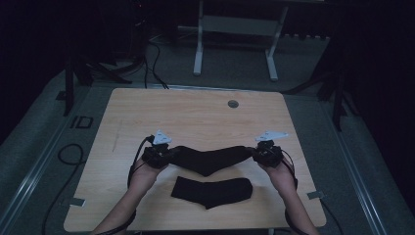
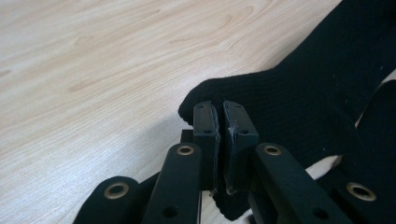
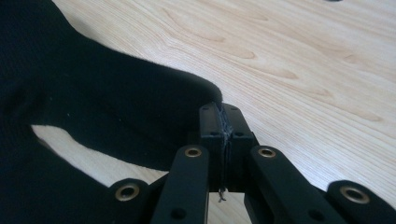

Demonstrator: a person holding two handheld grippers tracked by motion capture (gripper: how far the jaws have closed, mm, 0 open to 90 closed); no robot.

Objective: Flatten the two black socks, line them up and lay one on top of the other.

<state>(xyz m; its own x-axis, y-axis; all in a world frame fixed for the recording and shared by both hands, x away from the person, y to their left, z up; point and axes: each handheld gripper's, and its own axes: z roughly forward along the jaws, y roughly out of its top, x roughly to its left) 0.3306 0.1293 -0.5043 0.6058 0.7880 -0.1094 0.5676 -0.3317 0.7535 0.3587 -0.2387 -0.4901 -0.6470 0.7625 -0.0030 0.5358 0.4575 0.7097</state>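
Observation:
A black sock (image 1: 210,159) hangs stretched between my two grippers above the wooden table (image 1: 195,117), sagging in the middle. My left gripper (image 1: 164,155) is shut on its left end; in the left gripper view the jaws pinch the knit edge of the sock (image 2: 289,102) at my left gripper (image 2: 220,116). My right gripper (image 1: 259,152) is shut on the other end of the sock (image 3: 107,102), the fabric pressed flat at my right gripper (image 3: 224,119). A second black sock (image 1: 211,192) lies flat on the table nearer the front edge.
A small round grey grommet (image 1: 233,104) sits in the table's far middle. Behind the table stands a white desk frame (image 1: 235,44). Cables (image 1: 68,156) trail on the floor at the left.

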